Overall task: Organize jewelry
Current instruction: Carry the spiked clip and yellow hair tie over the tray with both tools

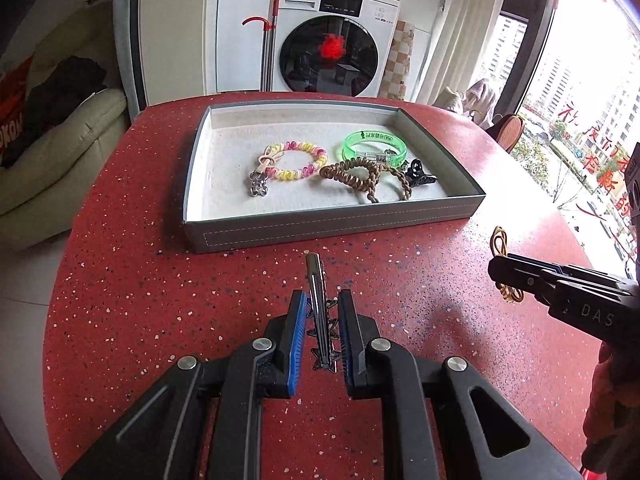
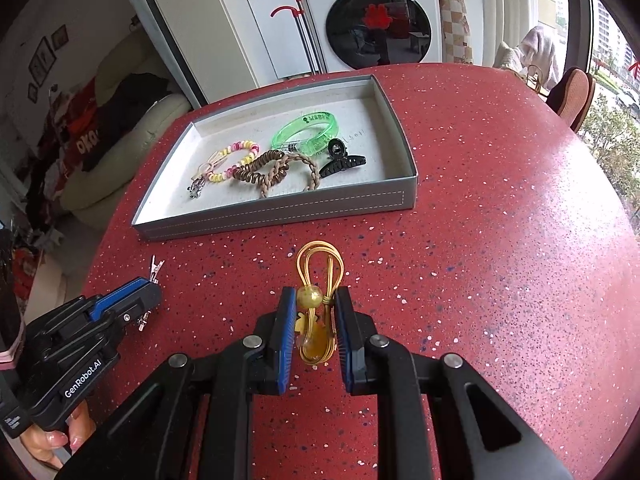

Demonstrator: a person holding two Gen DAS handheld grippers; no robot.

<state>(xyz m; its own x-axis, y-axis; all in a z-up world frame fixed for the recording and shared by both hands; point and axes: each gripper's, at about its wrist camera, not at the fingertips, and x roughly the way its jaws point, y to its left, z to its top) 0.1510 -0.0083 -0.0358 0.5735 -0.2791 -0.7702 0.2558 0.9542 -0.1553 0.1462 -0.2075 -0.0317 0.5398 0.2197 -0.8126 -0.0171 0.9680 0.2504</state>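
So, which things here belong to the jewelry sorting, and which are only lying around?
Belong to the job:
grey tray
green bangle
coiled hair ties
black claw clip
metal hair clip
yellow hair tie

Only lying around:
washing machine
red-handled mop
sofa

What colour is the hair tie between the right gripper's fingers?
Golden yellow hair tie with a translucent yellow bead; clearest in the right wrist view.
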